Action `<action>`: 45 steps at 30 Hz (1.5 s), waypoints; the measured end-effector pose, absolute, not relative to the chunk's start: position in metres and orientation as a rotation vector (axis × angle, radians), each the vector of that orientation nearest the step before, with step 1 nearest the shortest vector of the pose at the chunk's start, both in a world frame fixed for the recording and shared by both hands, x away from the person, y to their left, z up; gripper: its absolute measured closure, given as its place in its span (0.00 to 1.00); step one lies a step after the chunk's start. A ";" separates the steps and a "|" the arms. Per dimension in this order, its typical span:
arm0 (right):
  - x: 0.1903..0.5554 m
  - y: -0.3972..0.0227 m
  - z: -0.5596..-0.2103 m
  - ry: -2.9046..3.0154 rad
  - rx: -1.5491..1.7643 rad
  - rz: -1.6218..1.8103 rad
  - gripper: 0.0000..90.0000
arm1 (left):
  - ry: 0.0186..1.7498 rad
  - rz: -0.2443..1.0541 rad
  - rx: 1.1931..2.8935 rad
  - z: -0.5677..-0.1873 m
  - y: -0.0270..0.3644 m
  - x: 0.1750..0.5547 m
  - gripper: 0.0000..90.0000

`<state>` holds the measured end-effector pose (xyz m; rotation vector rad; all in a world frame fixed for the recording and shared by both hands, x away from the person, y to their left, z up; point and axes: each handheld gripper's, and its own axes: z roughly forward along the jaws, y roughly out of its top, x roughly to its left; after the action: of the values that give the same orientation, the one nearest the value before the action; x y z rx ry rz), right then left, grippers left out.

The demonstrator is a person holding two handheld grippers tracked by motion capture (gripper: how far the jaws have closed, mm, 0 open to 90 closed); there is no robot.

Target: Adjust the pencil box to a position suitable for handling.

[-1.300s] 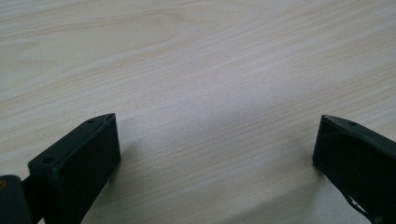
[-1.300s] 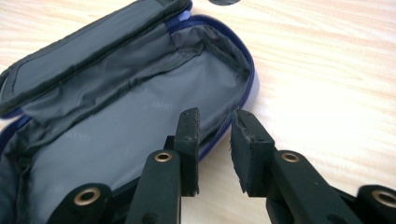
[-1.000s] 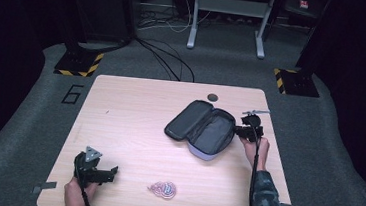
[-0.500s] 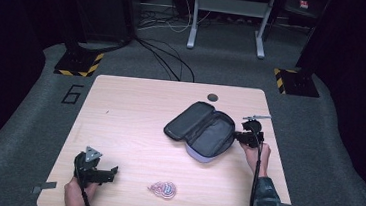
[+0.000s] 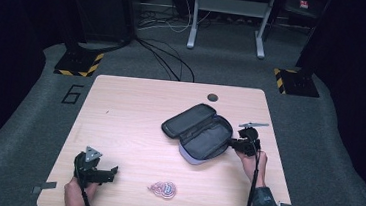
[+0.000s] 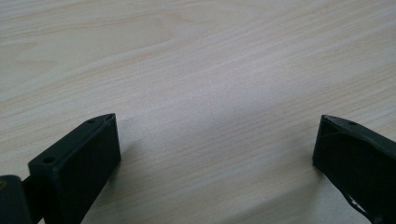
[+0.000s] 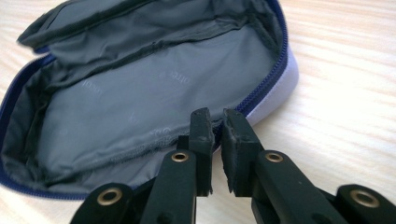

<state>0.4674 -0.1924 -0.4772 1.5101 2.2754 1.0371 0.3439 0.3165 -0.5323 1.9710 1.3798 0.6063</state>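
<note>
- The pouch [image 5: 199, 137] lies unzipped right of the centre of the high view, on the wooden table [image 5: 135, 109], its lid flap folded back toward the upper left and its grey lining open to the camera.
- In the right gripper view the pouch's blue zip [image 7: 275, 74] runs round the open rim, and the inside looks empty as far as the lining shows.
- The right gripper [image 5: 241, 144] sits at the pouch's right-hand edge; its jaws are nearly closed at the rim by the zip, a thin slit between them, and whether they pinch the fabric cannot be told.
- The left gripper [image 5: 96, 169] rests low in the lower left of the high view, well apart from the pouch, jaws spread wide over bare wood with nothing between them.
- A small patterned pink item [image 5: 162, 188] lies near the bottom edge of the high view, between the two hands and untouched.
- Judged from this, the opening of the pouch is done; loading the pink item and zipping up seem to be left.
</note>
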 end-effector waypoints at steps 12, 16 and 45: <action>0.454 -0.179 -0.473 2.308 1.443 1.078 0.83 | 1.379 0.606 1.972 -0.532 0.317 0.344 0.01; 0.455 -0.187 -0.462 2.248 1.449 1.094 0.76 | 1.380 0.607 1.971 -0.532 0.317 0.344 0.01; 0.537 -0.184 -0.478 2.271 1.488 0.931 0.87 | 1.380 0.606 1.970 -0.532 0.317 0.344 0.01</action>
<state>0.5366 -0.1836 -0.4782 1.4884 2.2710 0.9314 0.3440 0.3165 -0.5323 1.9702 1.3800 0.6056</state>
